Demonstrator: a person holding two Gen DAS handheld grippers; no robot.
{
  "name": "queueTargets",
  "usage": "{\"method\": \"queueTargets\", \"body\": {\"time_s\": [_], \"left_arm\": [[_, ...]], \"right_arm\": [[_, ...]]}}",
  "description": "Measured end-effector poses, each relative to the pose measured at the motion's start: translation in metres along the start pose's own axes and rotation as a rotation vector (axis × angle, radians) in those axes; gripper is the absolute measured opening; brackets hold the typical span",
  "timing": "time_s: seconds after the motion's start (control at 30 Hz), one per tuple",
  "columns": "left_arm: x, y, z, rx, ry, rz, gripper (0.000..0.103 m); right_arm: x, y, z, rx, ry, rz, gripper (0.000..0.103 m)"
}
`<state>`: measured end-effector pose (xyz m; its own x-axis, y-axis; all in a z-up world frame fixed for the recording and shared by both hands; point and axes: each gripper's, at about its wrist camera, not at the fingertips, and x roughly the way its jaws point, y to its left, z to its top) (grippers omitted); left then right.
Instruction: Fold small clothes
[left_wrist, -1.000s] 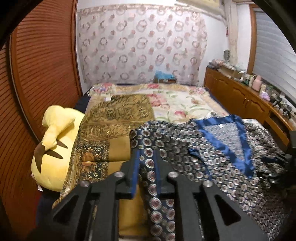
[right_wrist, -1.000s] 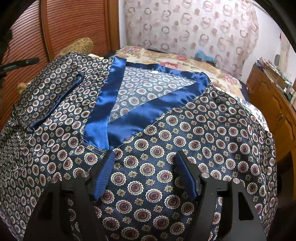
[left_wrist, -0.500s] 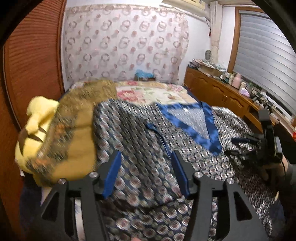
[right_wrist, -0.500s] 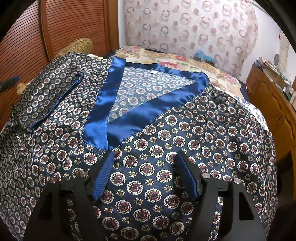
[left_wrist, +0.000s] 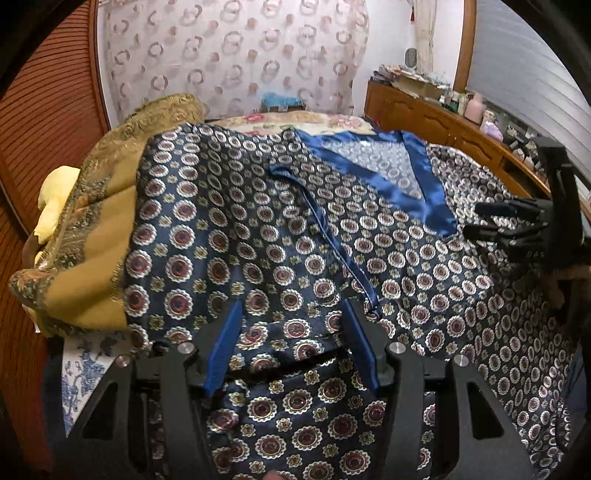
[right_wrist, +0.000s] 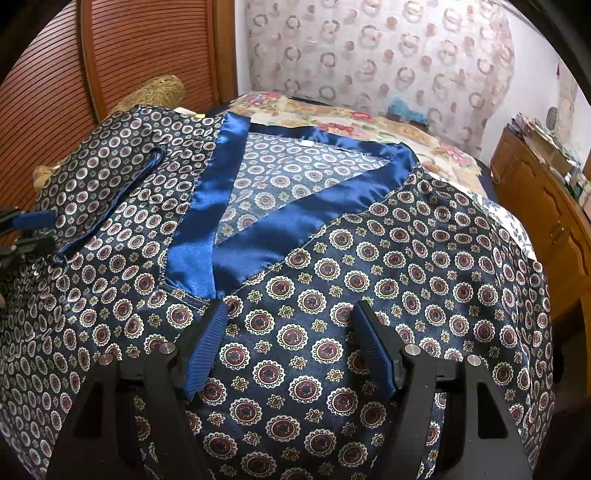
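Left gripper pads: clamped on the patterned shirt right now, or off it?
Apart. The left wrist view shows the left gripper with jaws spread, just opened, its blue pads standing clear on either side of flat shirt fabric, nothing pinched between them.

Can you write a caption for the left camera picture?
Open left gripper above a patterned navy shirt on the bed.

a bed (right_wrist: 399, 125) with a floral cover carries a patterned navy shirt (left_wrist: 258, 240) spread flat across it, a gold cloth (left_wrist: 96, 266) touching the shirt's edge, and a yellow plush (left_wrist: 55, 206) under that cloth.
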<state>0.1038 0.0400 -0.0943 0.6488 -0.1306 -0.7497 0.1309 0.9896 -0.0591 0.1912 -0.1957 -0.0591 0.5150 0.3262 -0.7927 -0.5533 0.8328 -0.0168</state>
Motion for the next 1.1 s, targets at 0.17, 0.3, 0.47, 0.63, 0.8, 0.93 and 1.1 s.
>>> {"method": "queueTargets", "body": {"time_s": [0.17,0.3,0.47,0.63,0.8,0.93,1.1], "left_arm": [[0.010,0.000,-0.003,0.013,0.026,0.015,0.057],[0.010,0.000,-0.003,0.015,0.031,0.007,0.064],[0.011,-0.004,-0.002,0.034,0.039,0.007,0.070],[0.011,-0.003,-0.002,0.034,0.039,0.010,0.071],[0.011,-0.003,-0.002,0.034,0.040,0.010,0.072],[0.011,-0.002,-0.003,0.035,0.040,0.015,0.072],[0.012,-0.002,-0.001,0.034,0.041,0.016,0.073]], "right_arm": [[-0.002,-0.001,-0.002,0.012,-0.005,-0.028,0.072],[-0.016,-0.008,-0.013,0.033,-0.035,-0.013,0.072],[-0.052,-0.038,-0.034,0.101,-0.088,-0.040,0.072],[-0.091,-0.093,-0.059,0.161,-0.112,-0.146,0.072],[-0.112,-0.152,-0.090,0.266,-0.094,-0.219,0.069],[-0.111,-0.186,-0.114,0.335,-0.052,-0.229,0.065],[-0.106,-0.207,-0.133,0.414,-0.015,-0.144,0.057]]}}
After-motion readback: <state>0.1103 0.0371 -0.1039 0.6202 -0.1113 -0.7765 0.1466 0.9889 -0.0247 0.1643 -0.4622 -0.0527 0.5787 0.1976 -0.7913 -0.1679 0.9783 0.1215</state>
